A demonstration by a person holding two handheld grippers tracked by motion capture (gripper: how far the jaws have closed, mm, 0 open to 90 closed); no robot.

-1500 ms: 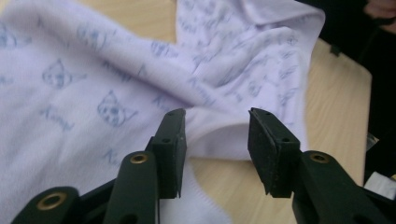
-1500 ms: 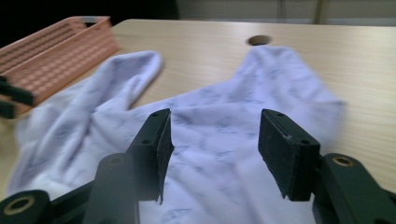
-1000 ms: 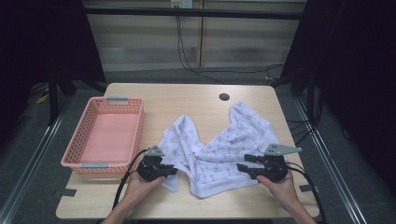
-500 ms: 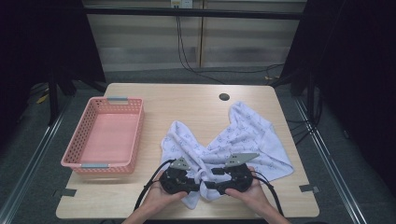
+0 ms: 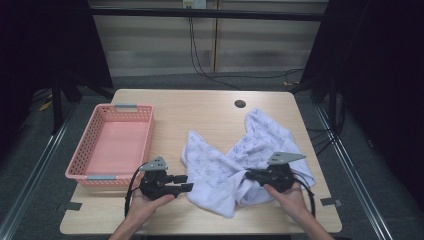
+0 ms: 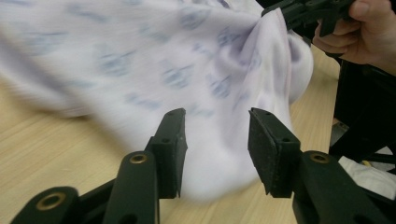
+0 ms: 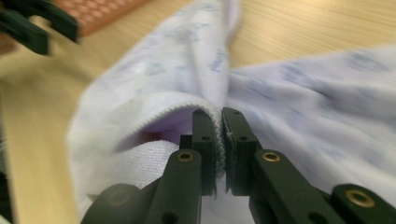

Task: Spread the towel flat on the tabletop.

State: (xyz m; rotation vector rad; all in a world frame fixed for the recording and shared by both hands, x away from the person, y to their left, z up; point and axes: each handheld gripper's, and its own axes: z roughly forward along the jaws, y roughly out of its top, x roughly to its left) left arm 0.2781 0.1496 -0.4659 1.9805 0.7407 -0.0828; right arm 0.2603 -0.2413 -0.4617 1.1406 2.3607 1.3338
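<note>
A white cloth with blue print lies crumpled on the wooden table's right half. My right gripper points left at the cloth's front part. In the right gripper view its jaws have just been closing and are shut on a folded hem of the cloth. My left gripper is just left of the cloth, pointing right. Its jaws have just been opening and stand apart, with the cloth just beyond them and no pad pressing on it.
An empty pink plastic basket stands at the table's left side, close behind my left hand. A dark round hole sits near the far edge. Bare wood shows at the back and along the front left. The room around the table is dark.
The two grippers came together at the cloth's front middle, then drew apart again. The left gripper's jaws are now open beside the cloth, and the right gripper is closed on a fold.
</note>
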